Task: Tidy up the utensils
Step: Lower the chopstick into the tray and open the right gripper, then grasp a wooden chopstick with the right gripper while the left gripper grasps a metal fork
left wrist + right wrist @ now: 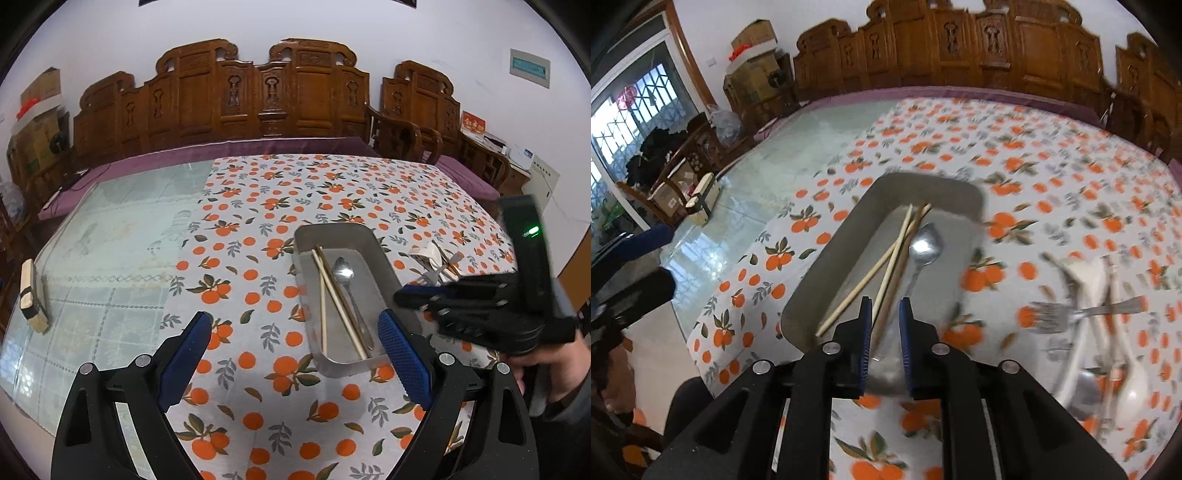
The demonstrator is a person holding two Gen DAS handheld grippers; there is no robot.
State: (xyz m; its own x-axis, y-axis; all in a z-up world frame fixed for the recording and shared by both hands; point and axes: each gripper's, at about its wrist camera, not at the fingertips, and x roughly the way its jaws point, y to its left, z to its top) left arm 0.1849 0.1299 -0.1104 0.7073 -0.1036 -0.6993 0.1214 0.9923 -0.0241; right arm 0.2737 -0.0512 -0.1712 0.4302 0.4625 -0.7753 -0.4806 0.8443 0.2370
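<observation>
From my left wrist, my left claw gaped wide above the cloth, beside the metal tray holding chopsticks and spoon. From my right wrist, my right claw hung slightly parted, gripping nothing, over the tray's near end; loose cutlery lay rightward.

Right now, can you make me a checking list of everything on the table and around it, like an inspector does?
Surface: table part glass, part covered by an orange-print cloth.
Job's things: metal tray holds chopsticks and a metal spoon; a loose pile of utensils, with a fork and white spoons, lies on the cloth beside the tray.
Clutter: a small wooden block near the table edge.
Grippers: left gripper open wide, empty; right gripper slightly open over the tray's near end, pressing on nothing.
Cables: nothing seen.
Surroundings: carved wooden bench with a purple cushion, cardboard boxes, a barred window.
</observation>
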